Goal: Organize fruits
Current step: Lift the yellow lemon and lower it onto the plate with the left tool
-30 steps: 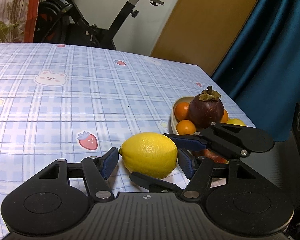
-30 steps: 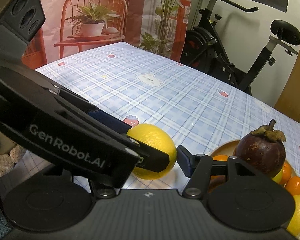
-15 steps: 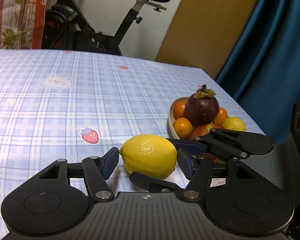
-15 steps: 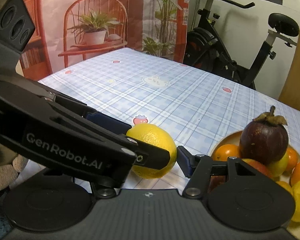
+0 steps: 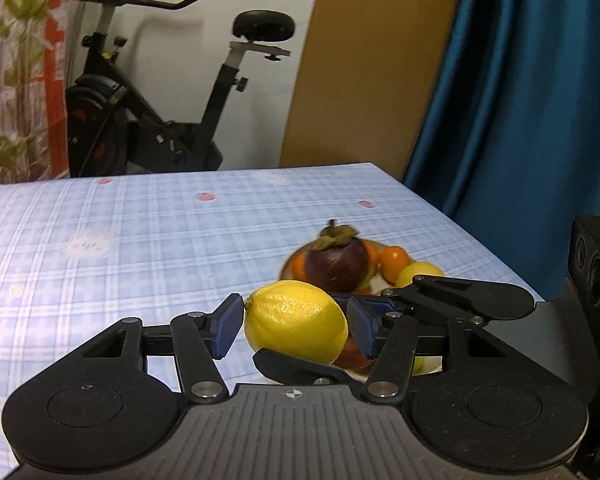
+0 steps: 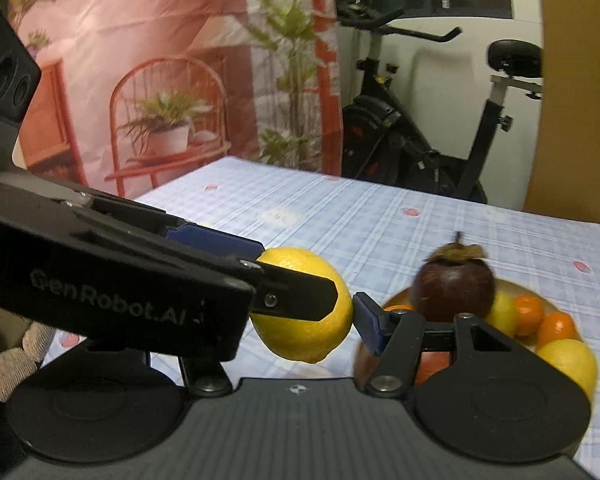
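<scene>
Checked tablecloth [image 5: 148, 240]: one lemon [image 5: 296, 322], two tools, one mangosteen [image 5: 337, 265].

Blue plaid table [image 5: 140, 240] w/ fruit plate [image 6: 516, 292] (near corner).

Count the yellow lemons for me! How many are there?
2. The front lemon is just left of the bowl. The second lemon lies in the bowl at its right edge. More may hide under the other fruit.
</scene>
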`<state>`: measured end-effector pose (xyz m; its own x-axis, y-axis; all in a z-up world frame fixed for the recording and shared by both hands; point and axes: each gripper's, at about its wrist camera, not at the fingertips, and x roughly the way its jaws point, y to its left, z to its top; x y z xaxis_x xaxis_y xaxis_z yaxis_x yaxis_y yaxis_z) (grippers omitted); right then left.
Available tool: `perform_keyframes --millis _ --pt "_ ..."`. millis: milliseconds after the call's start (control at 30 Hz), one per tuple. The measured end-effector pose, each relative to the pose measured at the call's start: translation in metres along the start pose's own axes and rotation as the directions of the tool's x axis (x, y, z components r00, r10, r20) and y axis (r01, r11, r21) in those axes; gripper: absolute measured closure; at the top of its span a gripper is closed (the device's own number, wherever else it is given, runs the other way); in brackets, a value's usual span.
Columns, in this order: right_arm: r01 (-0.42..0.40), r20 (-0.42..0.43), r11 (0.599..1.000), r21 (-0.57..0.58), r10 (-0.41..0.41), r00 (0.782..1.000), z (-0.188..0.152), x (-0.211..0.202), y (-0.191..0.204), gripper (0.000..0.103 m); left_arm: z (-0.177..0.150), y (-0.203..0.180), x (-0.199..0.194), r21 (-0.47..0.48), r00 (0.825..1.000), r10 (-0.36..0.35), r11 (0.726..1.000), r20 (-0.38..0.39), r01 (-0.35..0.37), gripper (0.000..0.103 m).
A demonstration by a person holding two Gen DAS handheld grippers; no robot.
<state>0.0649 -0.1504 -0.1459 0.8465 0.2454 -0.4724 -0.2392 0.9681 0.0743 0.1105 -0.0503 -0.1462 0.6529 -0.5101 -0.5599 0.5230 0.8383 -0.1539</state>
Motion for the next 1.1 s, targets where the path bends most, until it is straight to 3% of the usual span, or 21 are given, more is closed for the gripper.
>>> perform_keyframes --millis 533,1100 --pt "0.078 0.114 0.976 0.205 -0.103 0.988 -0.005 -0.054 -0.068 0.043 0.028 -0.067 0.03 0.199 0.999 -0.05 0.979 -0.005 0.05 0.044" --pt "0.143 0.073 0.952 0.272 -0.168 0.983 -0.014 -0.041 -0.111 0.043 0.036 -0.076 0.081 0.212 0.994 -0.074 0.973 -0.078 0.089 0.044"
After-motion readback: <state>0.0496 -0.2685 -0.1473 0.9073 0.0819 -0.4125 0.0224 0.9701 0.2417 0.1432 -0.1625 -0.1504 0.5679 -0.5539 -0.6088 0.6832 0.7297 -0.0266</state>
